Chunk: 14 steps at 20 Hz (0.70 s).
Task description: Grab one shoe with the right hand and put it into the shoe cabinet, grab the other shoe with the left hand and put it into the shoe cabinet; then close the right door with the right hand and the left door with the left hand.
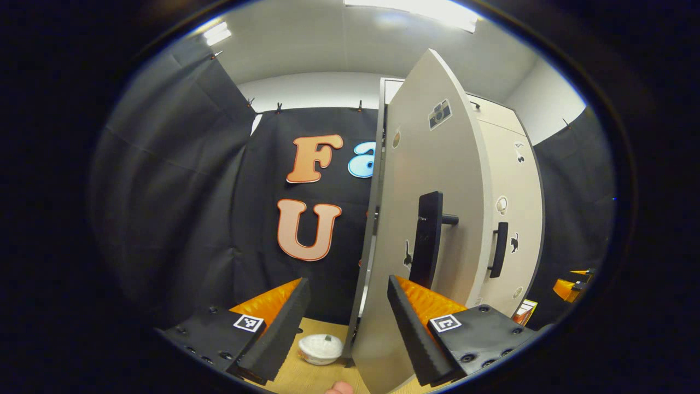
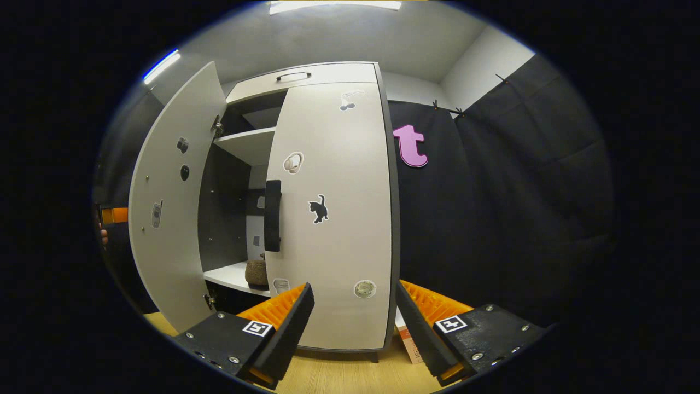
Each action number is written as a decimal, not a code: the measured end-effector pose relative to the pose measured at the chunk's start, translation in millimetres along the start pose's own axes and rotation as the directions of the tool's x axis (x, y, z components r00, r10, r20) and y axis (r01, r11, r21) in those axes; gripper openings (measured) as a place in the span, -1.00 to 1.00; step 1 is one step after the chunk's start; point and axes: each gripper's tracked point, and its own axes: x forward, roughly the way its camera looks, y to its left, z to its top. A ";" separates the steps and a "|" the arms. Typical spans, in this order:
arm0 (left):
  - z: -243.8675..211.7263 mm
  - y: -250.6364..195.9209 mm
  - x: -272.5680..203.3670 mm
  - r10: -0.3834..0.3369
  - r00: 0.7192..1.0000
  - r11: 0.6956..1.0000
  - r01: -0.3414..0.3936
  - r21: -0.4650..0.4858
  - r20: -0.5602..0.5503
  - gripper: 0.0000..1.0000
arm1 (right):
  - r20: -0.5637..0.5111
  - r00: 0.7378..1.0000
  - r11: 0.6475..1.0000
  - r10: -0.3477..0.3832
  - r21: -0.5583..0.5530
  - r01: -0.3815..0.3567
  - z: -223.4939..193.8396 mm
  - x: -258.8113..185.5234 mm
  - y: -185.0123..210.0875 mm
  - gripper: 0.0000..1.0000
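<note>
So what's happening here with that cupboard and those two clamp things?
A person is tidying shoes into a shoe cabinet using a hand-held gripper in each hand. A shoe already sits on a shelf inside. The right door looks closed, with the right gripper open in front of it. The left door stands ajar, and the left gripper is open around its edge, probably about to push it shut.
</note>
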 end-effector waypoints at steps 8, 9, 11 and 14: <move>-16.6 -71.5 21.6 -0.129 0.992 0.991 0.130 0.043 -0.015 0.86 | 0.020 0.999 1.000 -0.028 0.012 0.028 9.5 -10.6 -9.9 0.85; -16.6 -78.7 21.8 -0.144 0.989 0.989 0.145 0.038 -0.011 0.87 | 0.020 0.999 0.999 -0.030 0.015 0.029 10.2 -11.5 -10.5 0.85; -12.9 -87.8 23.2 -0.165 0.986 0.986 0.165 0.030 0.003 0.91 | 0.023 0.999 0.999 -0.037 0.015 0.036 11.5 -14.1 -12.0 0.85; -13.0 -103.7 28.0 -0.206 0.979 0.979 0.206 -0.003 -0.001 0.92 | 0.014 0.999 0.999 -0.044 0.013 0.043 8.5 -18.3 -13.1 0.85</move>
